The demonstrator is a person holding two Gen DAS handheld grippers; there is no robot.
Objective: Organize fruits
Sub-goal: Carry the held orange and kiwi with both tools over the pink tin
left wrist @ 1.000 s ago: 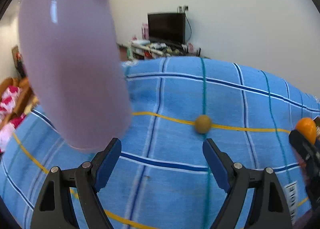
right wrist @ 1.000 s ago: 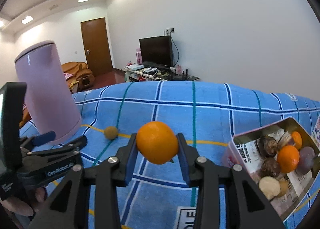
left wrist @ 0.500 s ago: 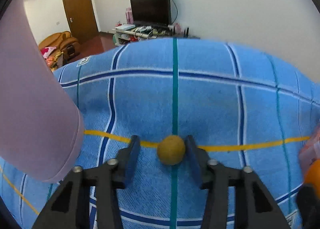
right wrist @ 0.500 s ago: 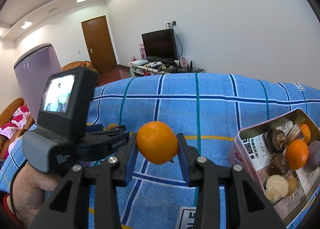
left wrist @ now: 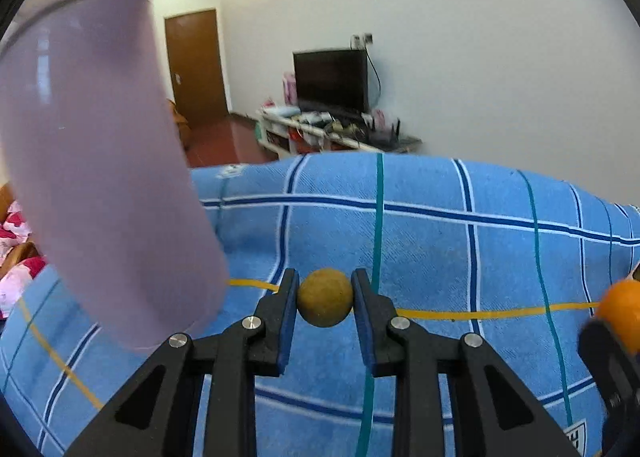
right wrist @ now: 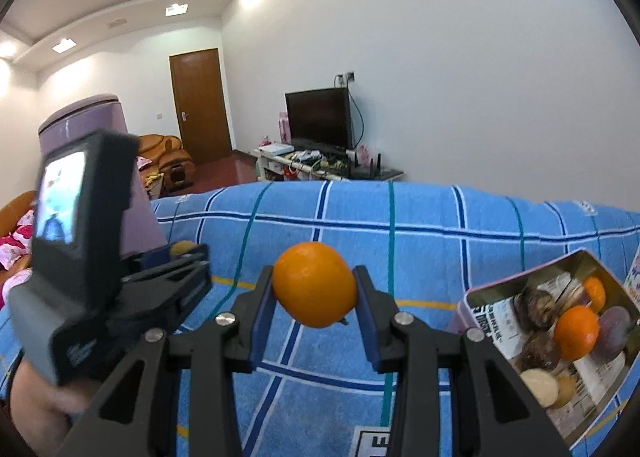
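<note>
My left gripper (left wrist: 325,299) is shut on a small round brown fruit (left wrist: 325,298), its blue pads pressing both sides, lifted a little above the blue checked cloth (left wrist: 460,257). In the right wrist view that same left gripper (right wrist: 188,251) shows at the left with the brown fruit (right wrist: 182,247) at its tips. My right gripper (right wrist: 315,289) is shut on an orange (right wrist: 314,284), held above the cloth. The orange (left wrist: 622,311) also peeks in at the right edge of the left wrist view. A tin box (right wrist: 492,291) with several fruits lies at the right.
A tall lilac container (left wrist: 96,177) stands close on the left of the brown fruit, also seen as the lilac container (right wrist: 92,117) behind the left gripper. A person's hand (right wrist: 36,409) holds the left gripper. Beyond the cloth's far edge are a TV (right wrist: 318,119) and a door (right wrist: 200,105).
The left gripper moved up to the brown fruit, closed on it and raised it slightly off the cloth. The right gripper stayed put with the orange.
</note>
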